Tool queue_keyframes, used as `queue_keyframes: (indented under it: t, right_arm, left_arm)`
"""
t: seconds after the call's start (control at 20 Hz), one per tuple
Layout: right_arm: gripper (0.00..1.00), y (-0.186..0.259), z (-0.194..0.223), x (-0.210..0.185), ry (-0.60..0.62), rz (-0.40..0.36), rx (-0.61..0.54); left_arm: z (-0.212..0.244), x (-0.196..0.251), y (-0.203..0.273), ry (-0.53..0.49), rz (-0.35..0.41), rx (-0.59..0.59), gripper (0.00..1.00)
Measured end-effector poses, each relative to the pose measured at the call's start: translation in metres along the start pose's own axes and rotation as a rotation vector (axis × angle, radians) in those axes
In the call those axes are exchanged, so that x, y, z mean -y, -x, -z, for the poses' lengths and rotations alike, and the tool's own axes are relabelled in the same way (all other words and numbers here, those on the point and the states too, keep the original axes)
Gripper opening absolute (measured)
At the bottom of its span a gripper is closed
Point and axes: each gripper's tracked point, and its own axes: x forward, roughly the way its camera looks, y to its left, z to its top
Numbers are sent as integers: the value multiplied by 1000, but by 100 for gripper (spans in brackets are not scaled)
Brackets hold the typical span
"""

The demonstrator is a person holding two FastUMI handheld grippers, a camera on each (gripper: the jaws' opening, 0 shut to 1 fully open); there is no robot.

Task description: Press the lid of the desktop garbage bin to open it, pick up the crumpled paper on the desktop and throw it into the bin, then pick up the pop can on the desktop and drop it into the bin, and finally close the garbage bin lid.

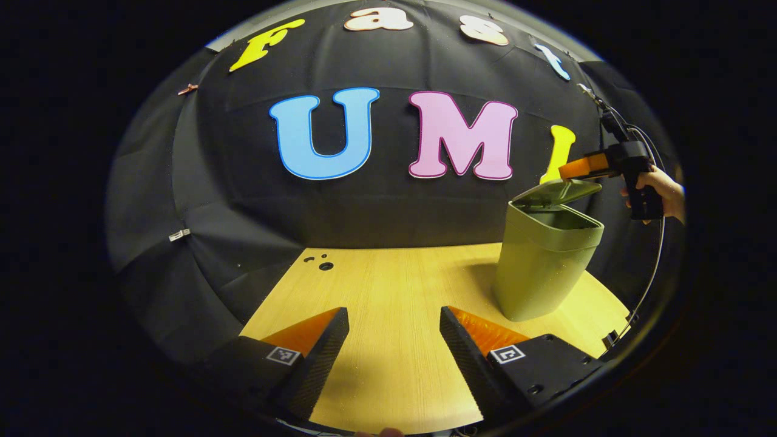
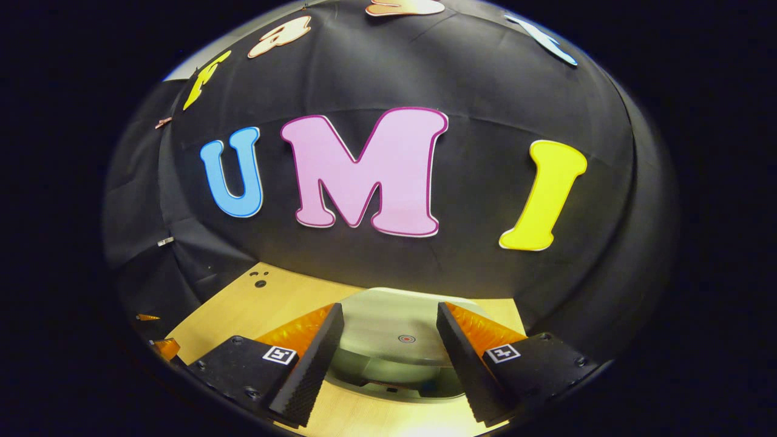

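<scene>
A green desktop bin [image 1: 543,267] stands on the wooden table [image 1: 388,285] at the right in the left gripper view. Its lid [image 1: 555,193] is tilted up, and the dark opening shows under it. My right gripper [image 1: 570,170], held by a hand [image 1: 666,195], hovers just above the lid's far edge. In the right gripper view that gripper [image 2: 390,309] is open, with the lid [image 2: 388,331] right below and between its fingers; whether it touches is unclear. My left gripper [image 1: 394,312] is open over bare table, left of the bin, with nothing between its fingers.
The black cloth wall closes off the back and both sides of the table. A few small dark holes [image 1: 322,262] mark the table's far left corner. A cable [image 1: 652,267] hangs from the right gripper down past the bin.
</scene>
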Motion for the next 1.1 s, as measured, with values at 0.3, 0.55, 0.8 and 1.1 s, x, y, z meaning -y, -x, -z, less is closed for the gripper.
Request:
queue_keyframes:
  t: [0.3, 0.55, 0.8, 1.1]
  right_arm:
    - [97, -4, 35, 1, 2, 5, -58]
    - [97, -4, 60, 0, -19, -3, -93]
    - [97, -3, 79, 0, -41, -21, -140]
    - [98, -5, 81, -1, -39, -19, -90]
  left_arm:
    - [4, 0, 1, 2, -2, -4, 98]
    - [5, 1, 2, -1, -2, -7, 98]
    - [4, 3, 2, -2, -2, -8, 98]
    - [9, 7, -5, 16, 5, -23, 98]
